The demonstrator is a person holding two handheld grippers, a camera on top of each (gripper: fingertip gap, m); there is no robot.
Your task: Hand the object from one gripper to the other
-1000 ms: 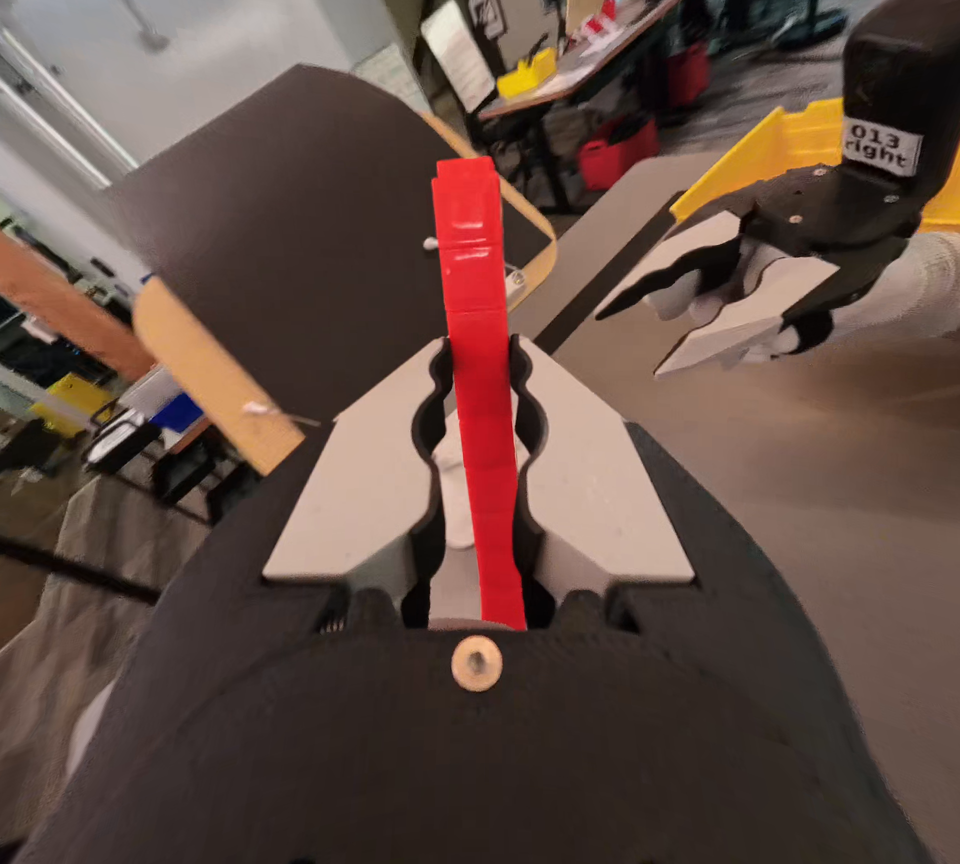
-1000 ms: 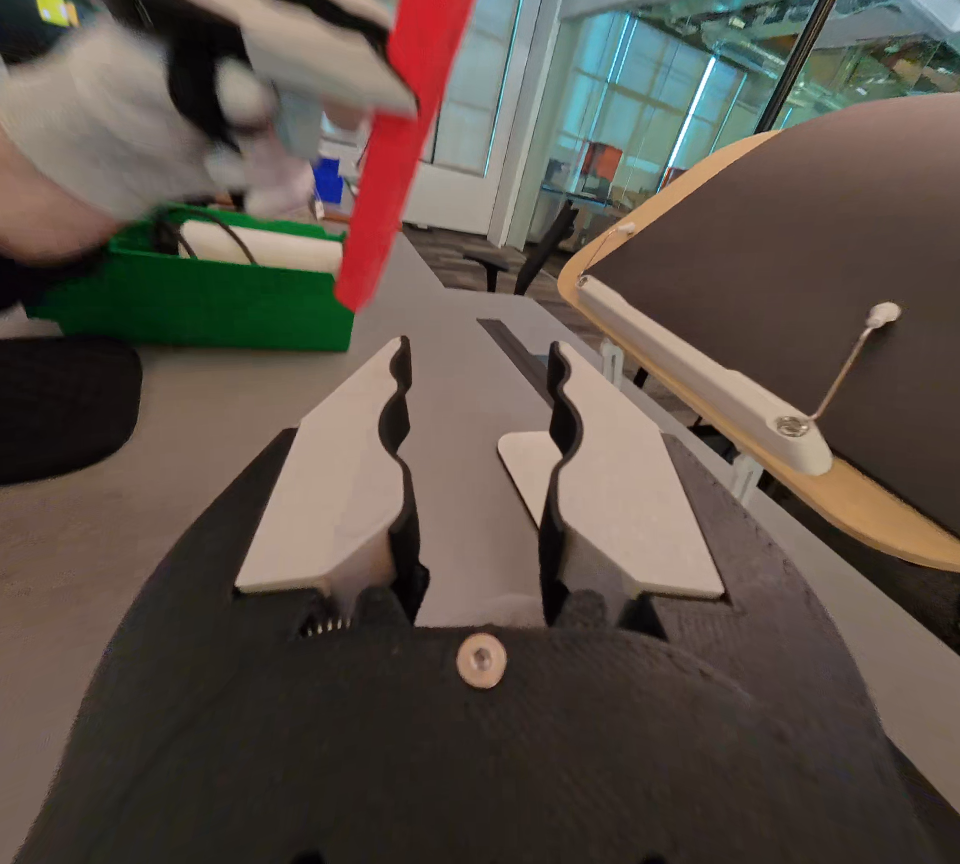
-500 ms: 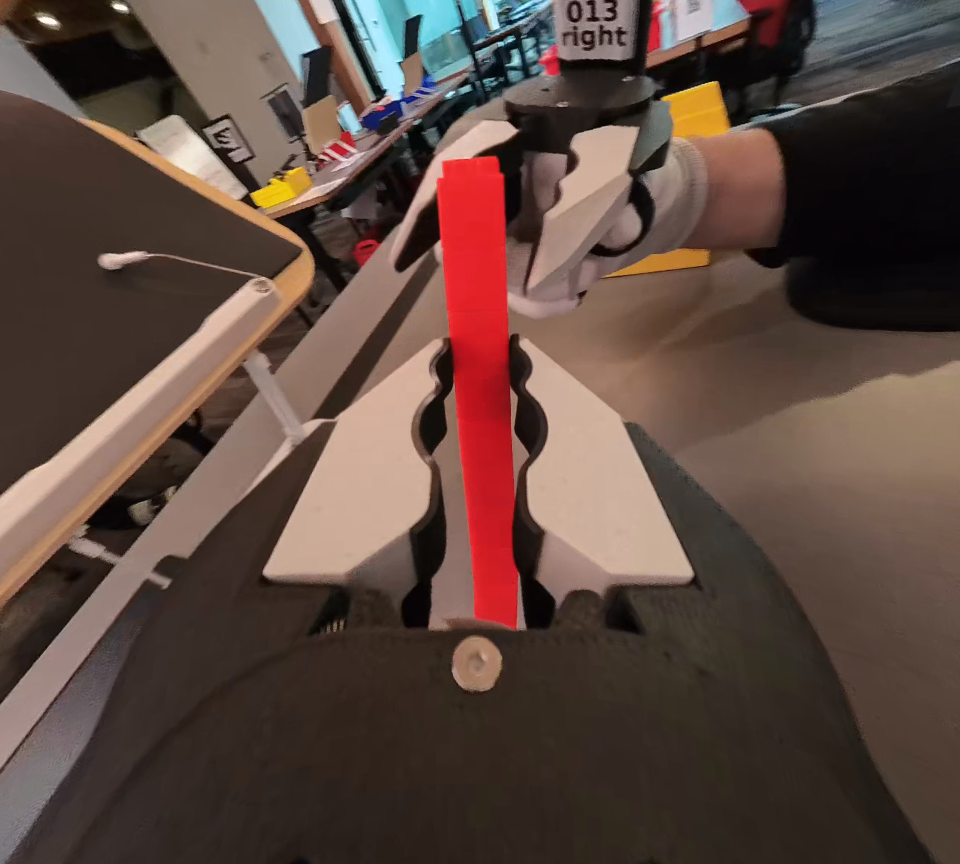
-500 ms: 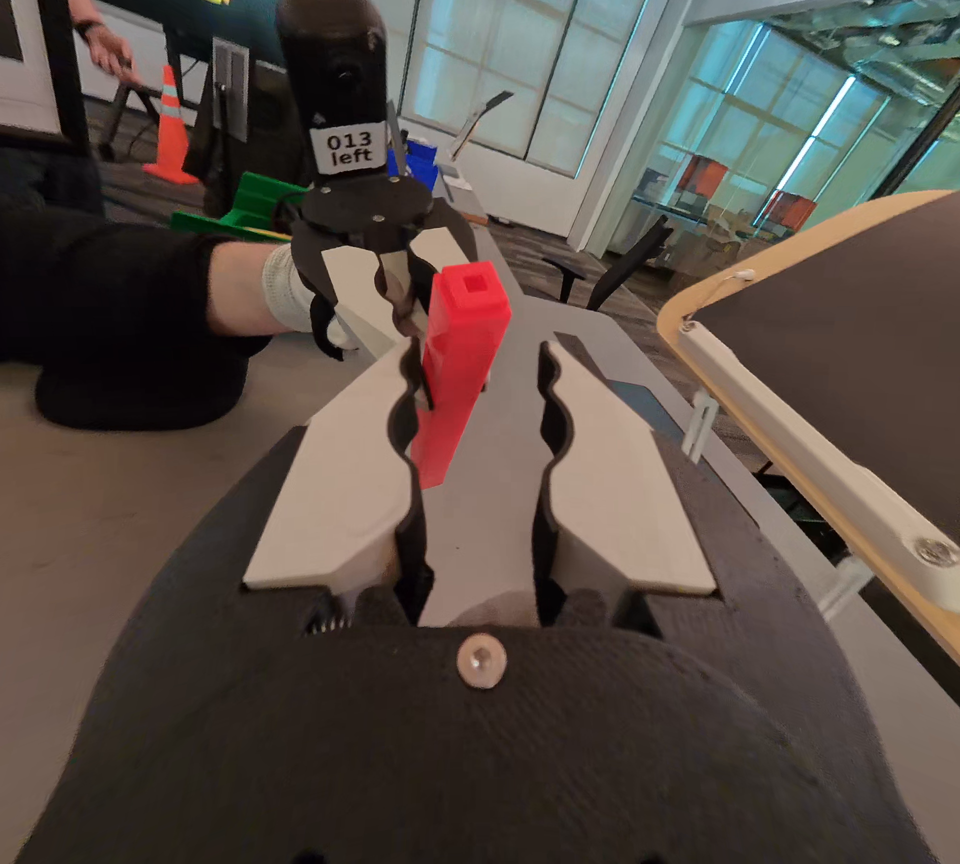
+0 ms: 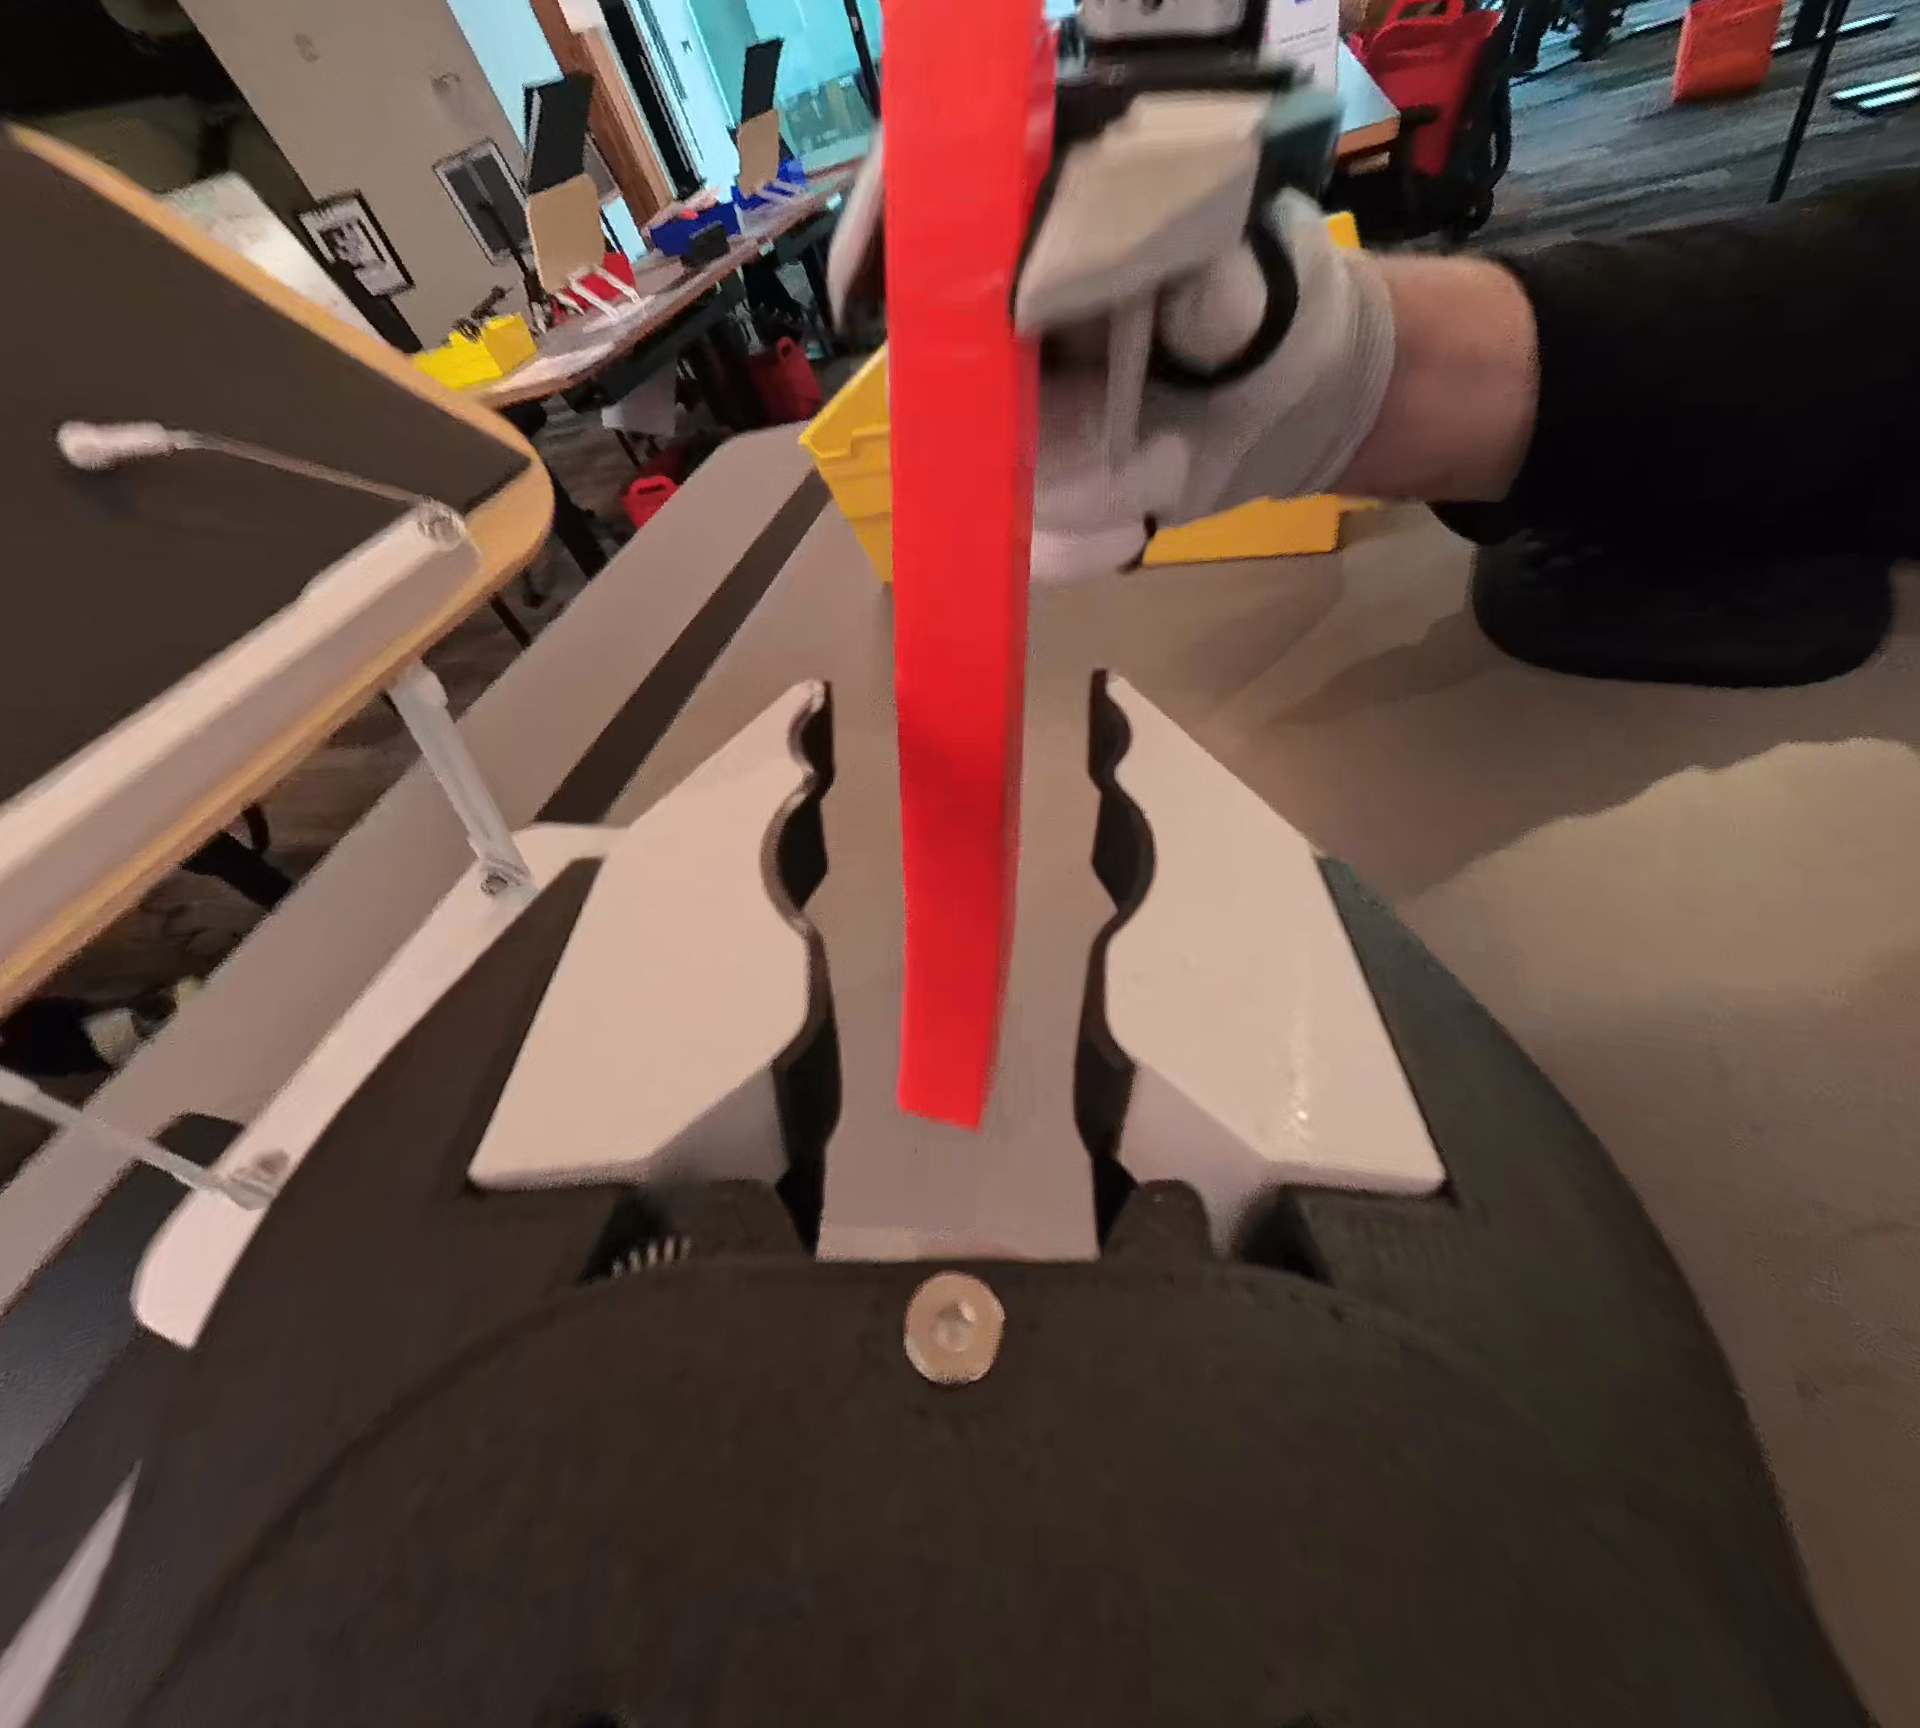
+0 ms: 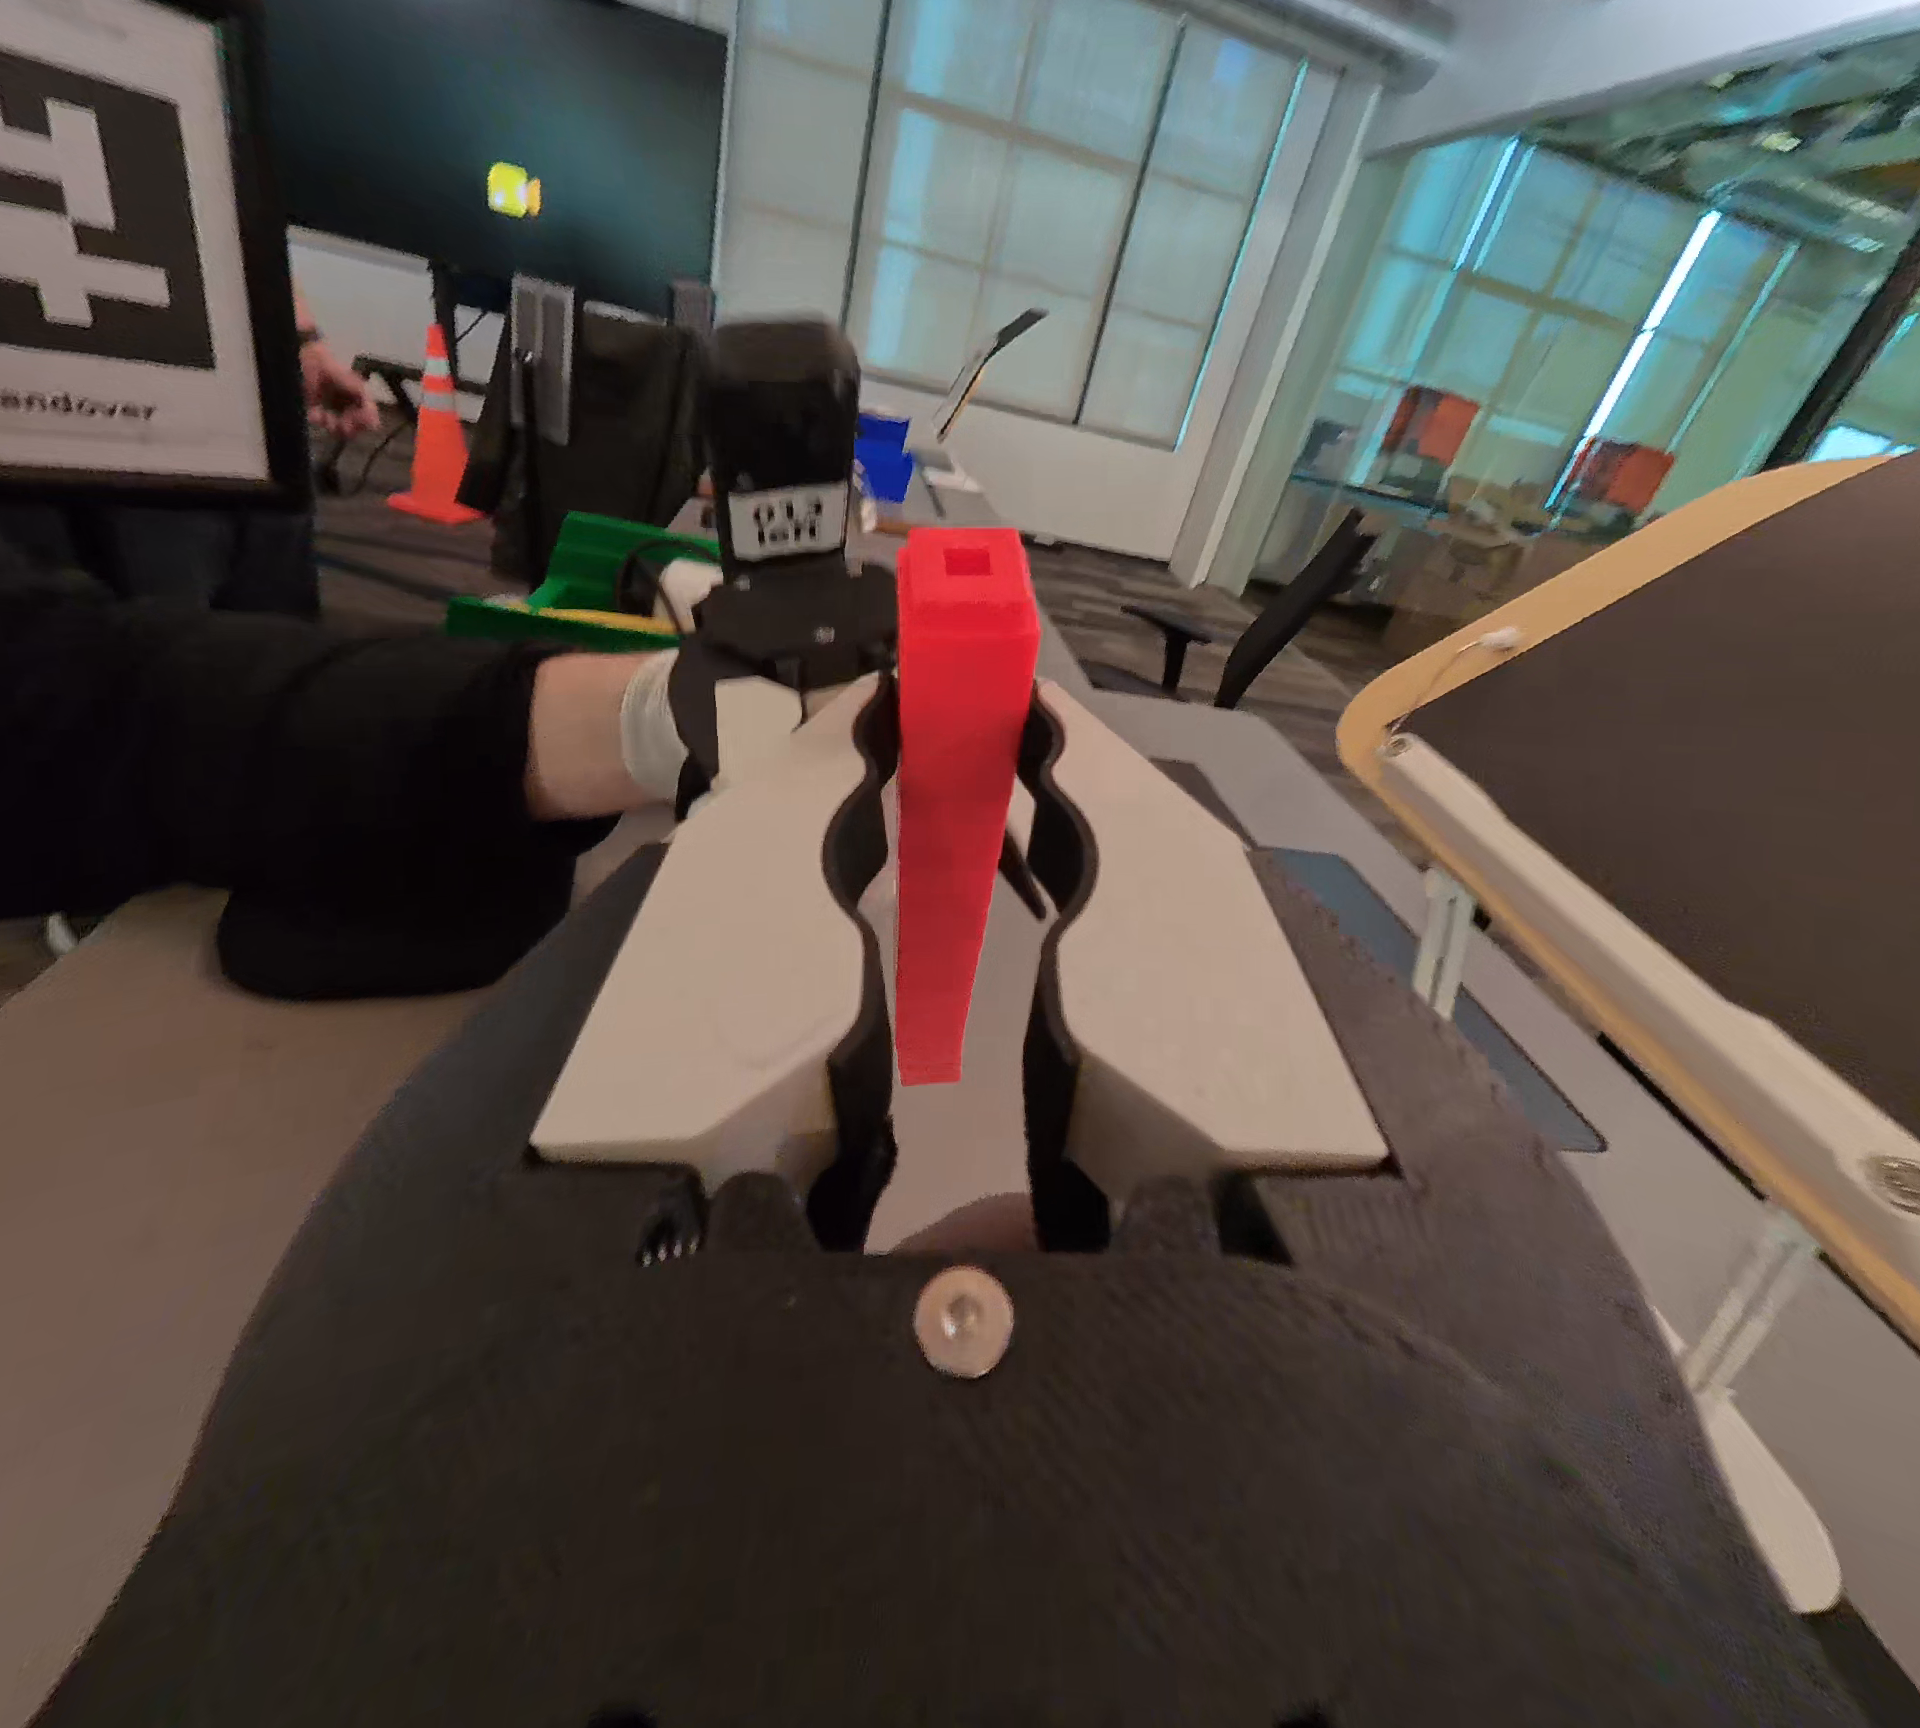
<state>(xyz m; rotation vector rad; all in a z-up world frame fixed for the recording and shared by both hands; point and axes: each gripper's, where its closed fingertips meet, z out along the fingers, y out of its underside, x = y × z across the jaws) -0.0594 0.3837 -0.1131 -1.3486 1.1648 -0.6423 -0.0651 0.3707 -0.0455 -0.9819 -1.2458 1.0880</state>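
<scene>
**The red stick is changing hands**

The long red block [image 6: 961, 805] is now between the two white fingers of the right gripper [image 6: 961, 743]. In the right wrist view those fingers are pressed close on both sides of the block, so this gripper has a firm hold of it. The block points up toward 12 o'clock, with a small square hole in its top end.

In the left wrist view the left gripper [image 5: 961, 847] has its fingers spread wide. The red block [image 5: 956, 535] hangs in the gap between them and does not touch either side. So the left gripper holds nothing. Up near 1 o'clock in that view, the right gripper [image 5: 997, 224] squeezes the far end of the block, with a gloved hand [image 5: 1247, 390] behind it.

A yellow bin [image 5: 862, 473] sits on the grey table [image 5: 1558, 847] behind the block.

My guess is that the swap is almost done. The two grippers just need to pull apart.

What could go wrong? The low end of the block sits down inside the left gripper's open fingers. If either gripper moves sideways before the block is clear, the block could bump a finger and tip or slip. The block is long, so a small knock at one end could twist it out of the right gripper's grip and drop it on the table
</scene>
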